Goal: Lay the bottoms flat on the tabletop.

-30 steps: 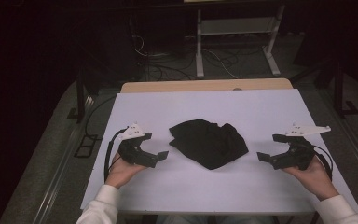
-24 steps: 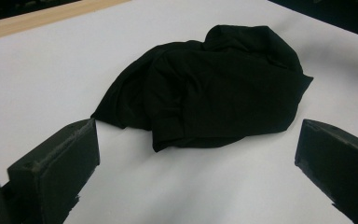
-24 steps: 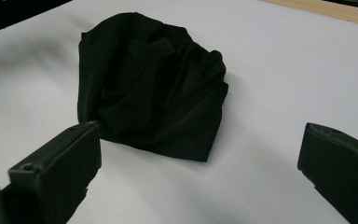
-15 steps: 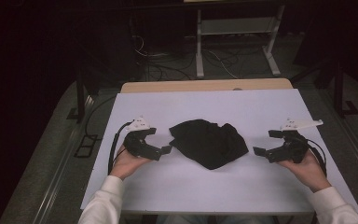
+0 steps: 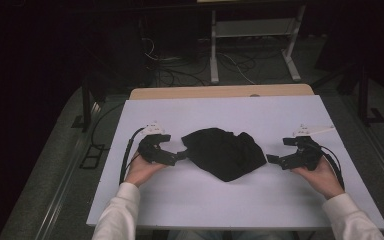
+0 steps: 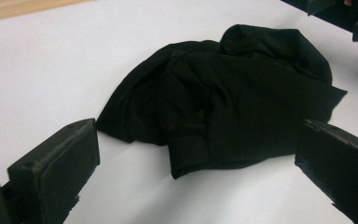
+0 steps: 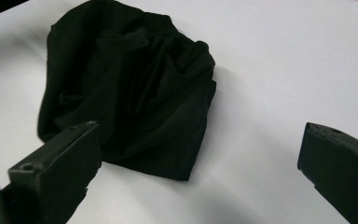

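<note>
- The white table (image 5: 220, 210) takes up most of the high view; a strip of bare wood (image 5: 220, 92) runs along its far edge, and its surface is matte and plain around the cloth.
- Beyond the table the dark floor carries a tangle of cables (image 5: 180, 70) and a pale metal stand (image 5: 252, 35) with two legs; a black frame leg (image 5: 86, 105) stands off the table's left far corner. All of these sit well apart from the work area.
- A crumpled black cloth (image 5: 225, 152) lies in a loose heap near the middle of the table, between the two grippers. In the left gripper view the cloth (image 6: 223, 98) shows folds and a flat hemmed flap toward the camera; in the right gripper view the cloth (image 7: 130, 93) bunches into creases with a squared corner nearest the jaws.
- The person's forearms in white sleeves (image 5: 117, 212) come in from the bottom edge, one hand on each tool.
- The left gripper (image 5: 180, 155) rests low on the table with its tip just beside the cloth's left edge; whether it touches is hard to tell. Its jaws stand wide apart, the cloth lying ahead between them.
- The right gripper (image 5: 272, 159) sits near the cloth's right edge with a small bare gap between. Its jaws are likewise spread wide, holding nothing.
- A black cable (image 5: 127, 155) loops back from the left tool across the table.
</note>
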Action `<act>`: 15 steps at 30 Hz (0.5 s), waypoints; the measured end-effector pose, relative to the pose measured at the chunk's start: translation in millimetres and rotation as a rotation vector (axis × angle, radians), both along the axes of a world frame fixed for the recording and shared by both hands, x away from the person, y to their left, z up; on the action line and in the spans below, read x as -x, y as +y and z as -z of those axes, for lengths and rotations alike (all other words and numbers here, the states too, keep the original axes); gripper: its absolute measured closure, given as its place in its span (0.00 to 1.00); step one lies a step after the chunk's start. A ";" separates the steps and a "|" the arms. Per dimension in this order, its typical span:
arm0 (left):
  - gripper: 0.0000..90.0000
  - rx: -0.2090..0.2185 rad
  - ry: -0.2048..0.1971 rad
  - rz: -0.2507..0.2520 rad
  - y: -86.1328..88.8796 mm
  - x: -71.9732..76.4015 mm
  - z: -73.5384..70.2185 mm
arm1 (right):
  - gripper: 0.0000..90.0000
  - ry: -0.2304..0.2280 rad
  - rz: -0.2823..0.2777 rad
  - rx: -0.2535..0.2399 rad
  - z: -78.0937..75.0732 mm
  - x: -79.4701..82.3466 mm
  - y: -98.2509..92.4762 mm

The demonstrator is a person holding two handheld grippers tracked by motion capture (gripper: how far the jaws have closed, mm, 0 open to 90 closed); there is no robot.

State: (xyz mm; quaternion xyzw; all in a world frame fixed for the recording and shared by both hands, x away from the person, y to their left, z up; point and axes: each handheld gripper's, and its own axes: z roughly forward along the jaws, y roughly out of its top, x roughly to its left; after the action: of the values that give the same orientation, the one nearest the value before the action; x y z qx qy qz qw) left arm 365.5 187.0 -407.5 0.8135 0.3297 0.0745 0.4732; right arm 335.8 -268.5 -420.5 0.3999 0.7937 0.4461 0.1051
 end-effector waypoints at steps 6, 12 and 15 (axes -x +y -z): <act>0.01 0.003 0.038 0.003 -3.9 -6.0 8.4 | 0.00 0.025 0.010 -0.001 8.3 -7.4 1.5; 0.06 -0.009 0.064 0.031 -12.1 -9.1 17.5 | 0.00 0.049 0.025 -0.007 15.1 -13.2 0.8; 0.10 -0.011 0.073 0.044 -16.9 -10.9 22.4 | 0.00 0.058 0.026 -0.003 18.3 -15.3 1.0</act>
State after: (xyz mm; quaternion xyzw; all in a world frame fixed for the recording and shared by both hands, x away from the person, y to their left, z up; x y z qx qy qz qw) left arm 376.4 170.1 -429.8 0.8255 0.3282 0.0359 0.4577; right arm 351.1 -267.6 -438.7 0.4231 0.7905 0.4342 0.0874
